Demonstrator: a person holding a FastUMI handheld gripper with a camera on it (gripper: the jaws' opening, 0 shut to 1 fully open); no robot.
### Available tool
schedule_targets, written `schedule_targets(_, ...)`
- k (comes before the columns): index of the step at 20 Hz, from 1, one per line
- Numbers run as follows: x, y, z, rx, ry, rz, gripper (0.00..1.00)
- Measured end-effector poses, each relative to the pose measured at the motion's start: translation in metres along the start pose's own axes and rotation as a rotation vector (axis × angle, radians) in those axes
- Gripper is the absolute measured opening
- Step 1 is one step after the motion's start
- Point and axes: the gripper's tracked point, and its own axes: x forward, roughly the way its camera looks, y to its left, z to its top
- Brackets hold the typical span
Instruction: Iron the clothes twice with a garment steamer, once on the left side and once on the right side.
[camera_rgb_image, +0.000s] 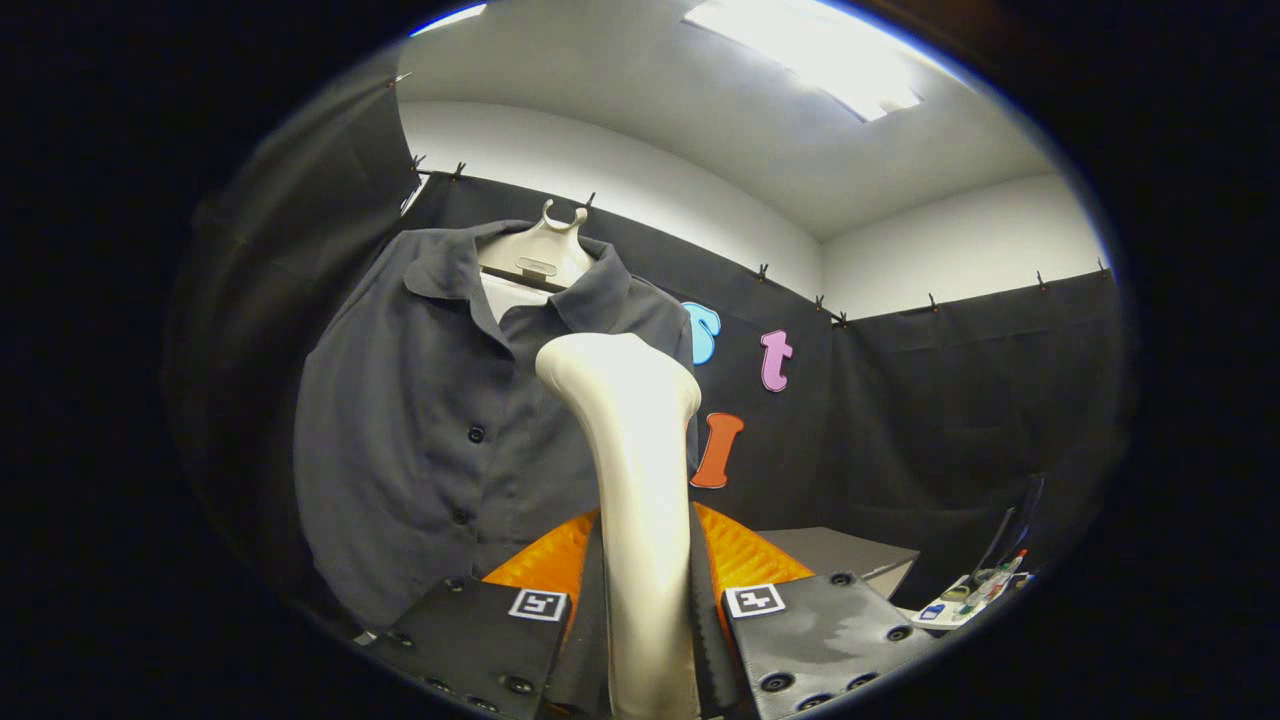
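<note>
My gripper is clamped on the steamer, its head just before the hanging shirt.

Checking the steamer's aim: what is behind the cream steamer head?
The dark grey buttoned shirt hangs behind the cream steamer, clamped in the gripper; the shirt's right front is covered.

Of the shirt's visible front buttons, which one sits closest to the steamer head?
The upper button, level with the steamer head held in the shut tool; the others sit lower on the shirt.
</note>
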Motion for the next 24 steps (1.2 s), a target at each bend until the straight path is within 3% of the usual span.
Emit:
schedule_targets(10,0.033,0.001,-0.024,0.080,0.033,0.016,0.43)
schedule_targets(24,0.015,0.008,-0.094,0.062,0.143,0.036,0.44)
